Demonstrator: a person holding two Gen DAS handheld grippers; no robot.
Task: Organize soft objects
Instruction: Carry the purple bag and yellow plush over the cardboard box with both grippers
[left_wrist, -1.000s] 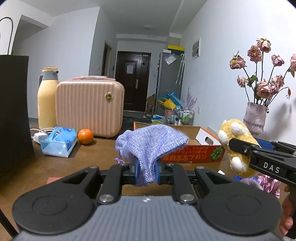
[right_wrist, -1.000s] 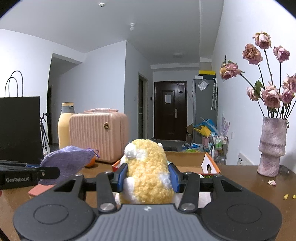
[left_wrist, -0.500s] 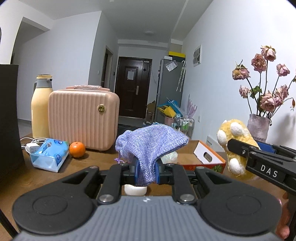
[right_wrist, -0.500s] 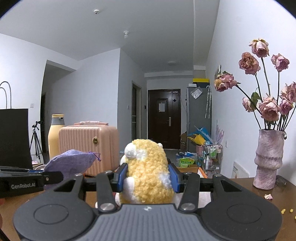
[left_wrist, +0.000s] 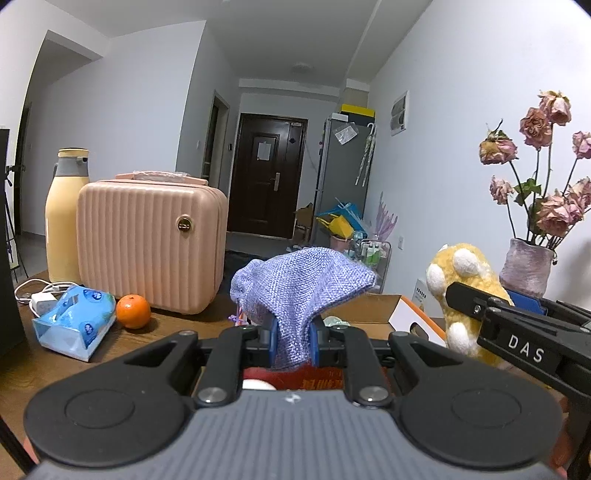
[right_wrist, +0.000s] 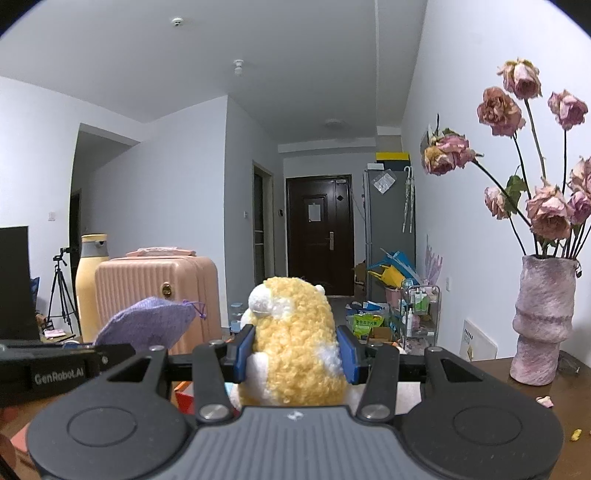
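My left gripper (left_wrist: 293, 341) is shut on a purple knitted pouch (left_wrist: 301, 286) and holds it up above an open cardboard box (left_wrist: 384, 317) with an orange and red side. My right gripper (right_wrist: 295, 350) is shut on a yellow and white plush toy (right_wrist: 295, 332). In the left wrist view the plush toy (left_wrist: 461, 291) and the right gripper sit to the right of the box. In the right wrist view the pouch (right_wrist: 147, 325) and the left gripper sit at the left.
A pink ribbed case (left_wrist: 147, 240), a cream flask (left_wrist: 62, 218), an orange (left_wrist: 133, 312), a blue tissue pack (left_wrist: 72, 326) and a white charger (left_wrist: 40, 299) stand on the wooden table at the left. A vase of dried roses (right_wrist: 543, 317) stands at the right.
Both grippers have risen with their loads and moved forward over the box. The box now sits lower and closer under the left gripper. Both grips are unchanged.
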